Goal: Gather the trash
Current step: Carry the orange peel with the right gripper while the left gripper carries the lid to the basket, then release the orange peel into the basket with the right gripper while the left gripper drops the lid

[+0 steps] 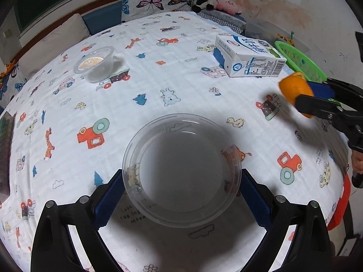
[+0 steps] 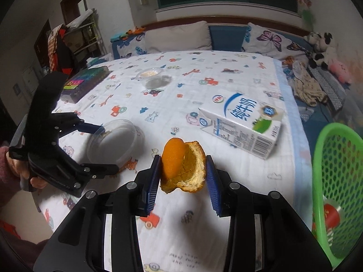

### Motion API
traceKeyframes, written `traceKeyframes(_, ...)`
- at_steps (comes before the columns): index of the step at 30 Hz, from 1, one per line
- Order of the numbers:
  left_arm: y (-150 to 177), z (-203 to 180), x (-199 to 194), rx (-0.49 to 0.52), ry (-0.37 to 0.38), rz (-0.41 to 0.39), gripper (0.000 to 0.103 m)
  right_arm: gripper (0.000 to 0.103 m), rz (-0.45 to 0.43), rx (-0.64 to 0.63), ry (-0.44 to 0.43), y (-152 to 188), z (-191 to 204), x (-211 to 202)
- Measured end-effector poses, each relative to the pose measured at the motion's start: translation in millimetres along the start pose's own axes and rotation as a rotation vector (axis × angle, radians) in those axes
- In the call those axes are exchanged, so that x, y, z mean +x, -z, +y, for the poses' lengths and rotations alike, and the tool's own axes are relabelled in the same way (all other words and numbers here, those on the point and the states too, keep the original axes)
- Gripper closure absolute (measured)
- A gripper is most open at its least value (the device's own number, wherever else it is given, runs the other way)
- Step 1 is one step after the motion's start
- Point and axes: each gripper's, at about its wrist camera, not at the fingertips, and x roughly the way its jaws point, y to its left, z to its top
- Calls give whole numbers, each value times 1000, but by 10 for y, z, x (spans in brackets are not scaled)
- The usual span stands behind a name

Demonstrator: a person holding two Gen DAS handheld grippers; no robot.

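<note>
My left gripper (image 1: 181, 179) is shut on a clear plastic bowl (image 1: 181, 170), held between its blue pads above the printed bedsheet; it also shows in the right wrist view (image 2: 113, 140). My right gripper (image 2: 183, 172) is shut on an orange peel (image 2: 183, 167), held above the sheet; the peel shows in the left wrist view (image 1: 295, 90) at the right. A white and blue milk carton (image 2: 242, 124) lies on its side on the sheet, also in the left wrist view (image 1: 247, 55). A second clear cup (image 1: 95, 63) with a lid stands farther back.
A green mesh basket (image 2: 335, 181) stands at the right bed edge with a red can (image 2: 331, 213) inside. A dark box (image 2: 86, 83) lies at the left. Pillows and plush toys (image 2: 322, 45) line the far side. The sheet (image 1: 181, 86) is between the objects.
</note>
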Motion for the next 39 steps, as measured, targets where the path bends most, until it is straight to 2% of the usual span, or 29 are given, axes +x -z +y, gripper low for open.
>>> traceKeyframes(5, -11, -21, 1, 2, -3, -21, 13, 64, -8, 22, 19, 77, -40, -119)
traceKeyframes(14, -102, -138, -121, -1, 27, -59, 13, 64, -34, 80, 79, 152, -238, -383)
traceKeyframes(20, -317, -351, -295, 30, 74, -110, 13, 64, -57, 166, 155, 228, -596, -608)
traceKeyframes(30, -707, -895, -382, 114, 123, -155, 13, 63, -58, 312, 344, 476, -1431, -971)
traceKeyframes(39, -1083, -1327, -353, 170, 152, -176, 13, 61, -48, 409, 430, 661, -1925, -1083)
